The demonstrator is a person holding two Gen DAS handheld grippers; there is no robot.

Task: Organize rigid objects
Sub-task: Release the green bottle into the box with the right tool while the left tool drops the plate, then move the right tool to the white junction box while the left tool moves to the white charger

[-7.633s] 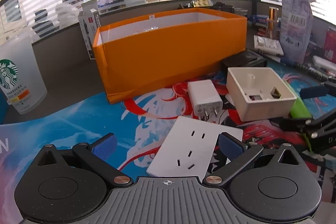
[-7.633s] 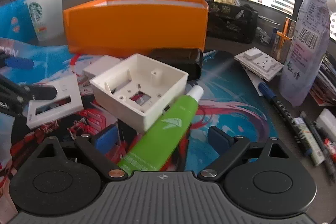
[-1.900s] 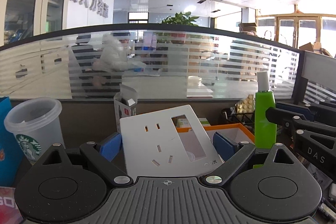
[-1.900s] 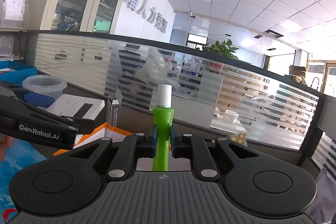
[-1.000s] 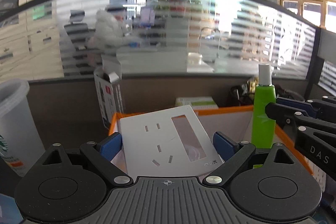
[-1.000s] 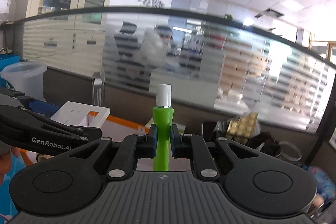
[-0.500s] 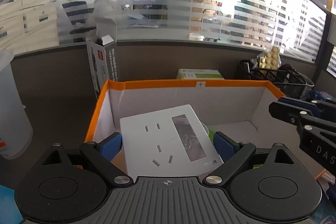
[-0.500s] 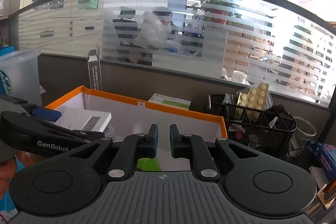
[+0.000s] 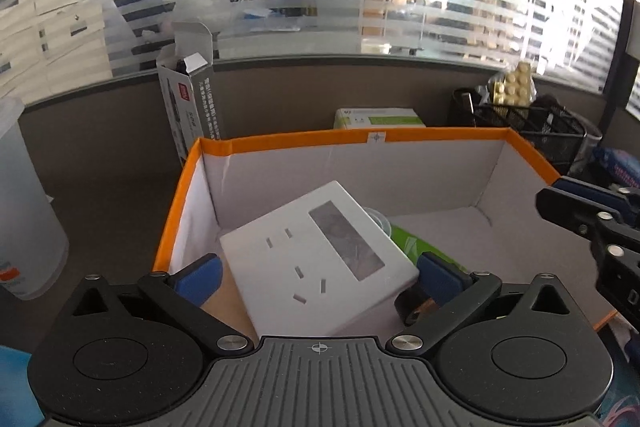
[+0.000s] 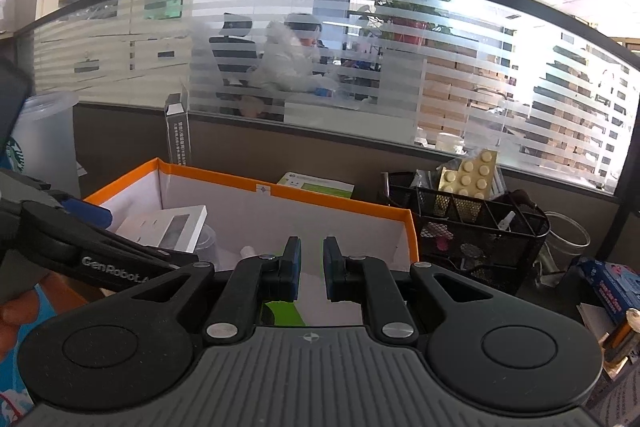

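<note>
Over an orange-rimmed box (image 9: 304, 141) on an office desk, the left gripper (image 9: 318, 273) is hanging with its jaws opening; the white socket plate (image 9: 316, 261) is lying tilted between the blue pads (image 9: 200, 273), a gap showing at the left pad, while contact at the right pad cannot be told. The plate is sitting in the left half of the box, its far corner lifted above the box floor and its left edge close to the box's left wall. A green tube (image 9: 412, 243) is lying on the box floor just right of the plate, partly tucked under it. Right of the tube, the box's pale floor is running bare to the far and right walls.

The right gripper (image 10: 307, 267) is poised at the near edge of the box with its jaws drawn nearly together, a thin slit between them and nothing clamped; a green patch of the tube (image 10: 280, 313) is showing just below its fingers. In the right wrist view the plate (image 10: 168, 227) is showing at the box's left end, beside the left gripper's black arm.

Behind the box, a green-and-white carton (image 9: 378, 117) is lying flat and a tall open carton (image 9: 190, 103) is standing near the left corner. A black mesh basket (image 10: 472, 239) is standing just past the box's right end.
</note>
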